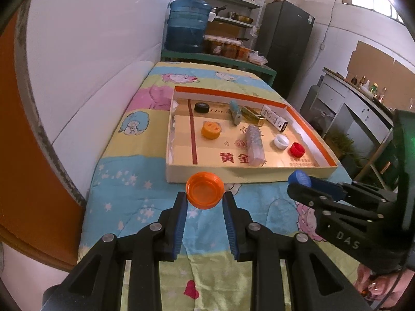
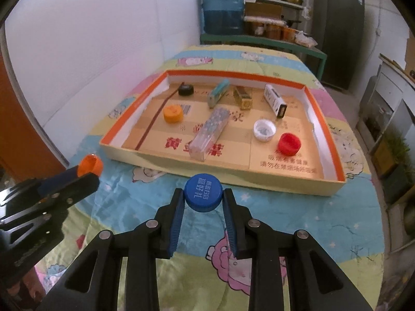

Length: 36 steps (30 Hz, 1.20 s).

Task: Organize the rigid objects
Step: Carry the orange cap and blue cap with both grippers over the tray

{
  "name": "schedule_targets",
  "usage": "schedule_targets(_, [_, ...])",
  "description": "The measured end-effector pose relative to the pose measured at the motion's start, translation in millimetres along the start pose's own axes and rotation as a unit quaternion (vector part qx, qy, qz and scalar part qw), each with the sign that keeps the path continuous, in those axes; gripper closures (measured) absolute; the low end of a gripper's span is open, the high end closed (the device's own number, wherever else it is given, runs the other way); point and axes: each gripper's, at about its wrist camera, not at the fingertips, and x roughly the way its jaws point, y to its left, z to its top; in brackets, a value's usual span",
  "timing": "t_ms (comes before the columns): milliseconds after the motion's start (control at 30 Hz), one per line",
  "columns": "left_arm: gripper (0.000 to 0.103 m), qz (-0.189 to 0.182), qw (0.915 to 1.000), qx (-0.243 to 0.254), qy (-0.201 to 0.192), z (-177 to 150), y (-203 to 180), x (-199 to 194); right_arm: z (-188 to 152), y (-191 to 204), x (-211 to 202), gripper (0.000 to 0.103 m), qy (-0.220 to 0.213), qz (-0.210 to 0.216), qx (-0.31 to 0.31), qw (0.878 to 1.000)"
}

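Observation:
My left gripper (image 1: pixel 205 197) is shut on an orange bottle cap (image 1: pixel 205 189), hollow side towards the camera, held just before the near wall of a shallow cardboard tray (image 1: pixel 233 175). My right gripper (image 2: pixel 203 196) is shut on a blue bottle cap (image 2: pixel 203 192) with white lettering, also held before the tray's near wall (image 2: pixel 233 178). The right gripper shows in the left wrist view (image 1: pixel 301 181), and the left gripper in the right wrist view (image 2: pixel 89 172). Inside the tray lie orange (image 1: pixel 211 130), black (image 1: pixel 202 107), white (image 1: pixel 281 141) and red (image 1: pixel 297 149) caps and several small boxes.
The tray sits on a cartoon-print quilt (image 1: pixel 129 171) over a table beside a white wall (image 1: pixel 90 51). A clear plastic box (image 2: pixel 210 134) lies mid-tray. Behind stand a blue water jug (image 1: pixel 186 26), shelves with jars and a dark fridge (image 1: pixel 285 41).

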Motion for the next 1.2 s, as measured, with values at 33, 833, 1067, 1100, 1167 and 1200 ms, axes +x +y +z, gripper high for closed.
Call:
schedule_targets(33, [0.074, -0.002, 1.0000, 0.001, -0.001, 1.6, -1.2, -0.6, 0.7, -0.5, -2.4, 0.073, -0.002, 0.000, 0.001, 1.000])
schedule_targets(833, [0.074, -0.015, 0.9987, 0.015, -0.046, 77.4, -18.9, 3.7, 53.5, -26.8, -29.3, 0.073, -0.056, -0.010, 0.003, 0.998])
schedule_targets(1067, [0.074, -0.012, 0.9992, 0.010, -0.036, 91.0, -16.0, 24.6, 64.3, -33.5, -10.6, 0.073, -0.047, -0.008, 0.001, 0.999])
schedule_targets(1100, [0.074, -0.012, 0.9993, 0.010, -0.033, 91.4, -15.4, 28.1, 65.2, -33.9, -7.2, 0.073, -0.044, -0.007, 0.000, 0.999])
schedule_targets(1167, [0.074, -0.011, 0.9995, 0.009, -0.027, 91.2, -14.5, 34.6, 66.7, -34.6, -0.1, 0.073, -0.039, -0.006, -0.002, 0.999])
schedule_targets(1200, [0.074, -0.010, 0.9997, 0.008, -0.022, 90.8, -13.6, 39.5, 67.4, -35.0, 3.6, 0.073, -0.036, -0.005, -0.003, 0.999])
